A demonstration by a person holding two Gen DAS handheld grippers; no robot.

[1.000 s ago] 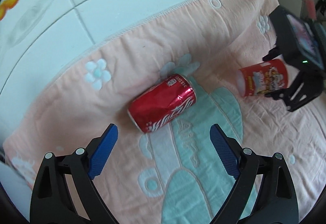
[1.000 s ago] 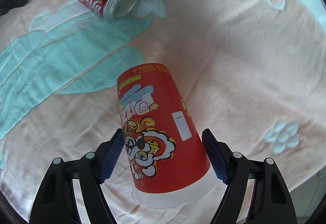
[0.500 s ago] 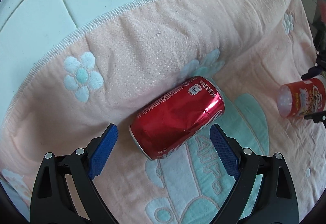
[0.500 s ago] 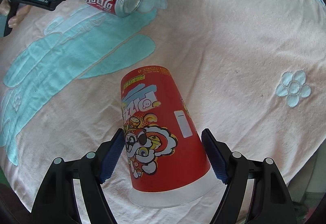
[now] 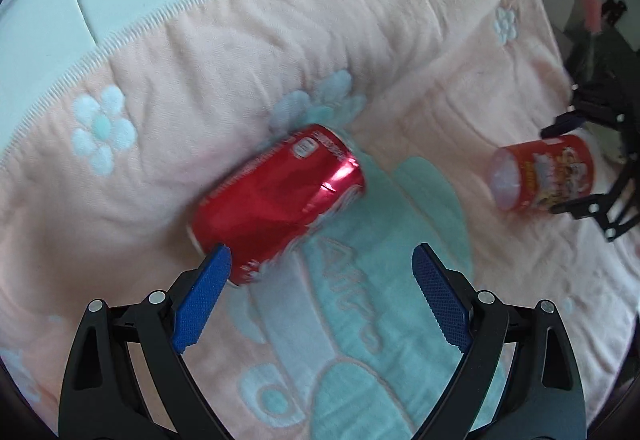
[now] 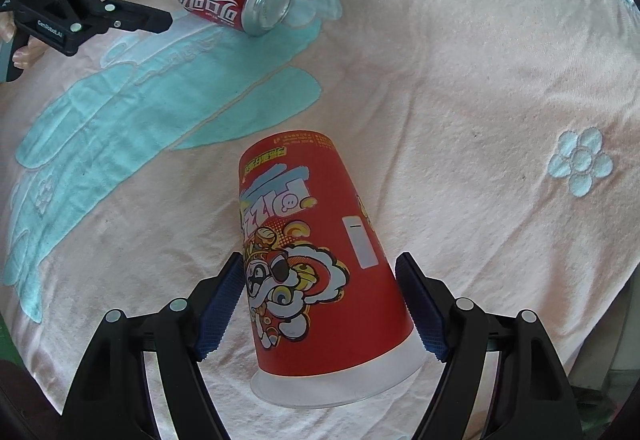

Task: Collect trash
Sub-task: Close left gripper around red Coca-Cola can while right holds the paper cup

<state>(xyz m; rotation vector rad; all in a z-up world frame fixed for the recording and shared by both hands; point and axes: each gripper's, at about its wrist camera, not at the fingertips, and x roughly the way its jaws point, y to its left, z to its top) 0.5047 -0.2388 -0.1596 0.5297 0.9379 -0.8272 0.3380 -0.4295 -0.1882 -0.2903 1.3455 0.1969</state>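
Left gripper [image 5: 320, 280] nearer dented can [image 5: 276, 196], fingers open | right gripper [image 6: 320, 304] fingers clamp upturned cup [image 6: 320, 264]

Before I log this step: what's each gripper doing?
Left gripper: open, holding nothing, beside the can.
Right gripper: closed on the paper cup.

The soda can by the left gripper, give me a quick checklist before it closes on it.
1. Left gripper open: ok.
2. Soda can lying on the pink blanket, nothing on top: ok.
3. Can centred between the jaws: not ok, it sits toward the left finger.
4. Can body sound: not ok, dented.
5. Right gripper clear of the can: ok, it is over at the red paper cup.
6. Can empty: cannot tell.
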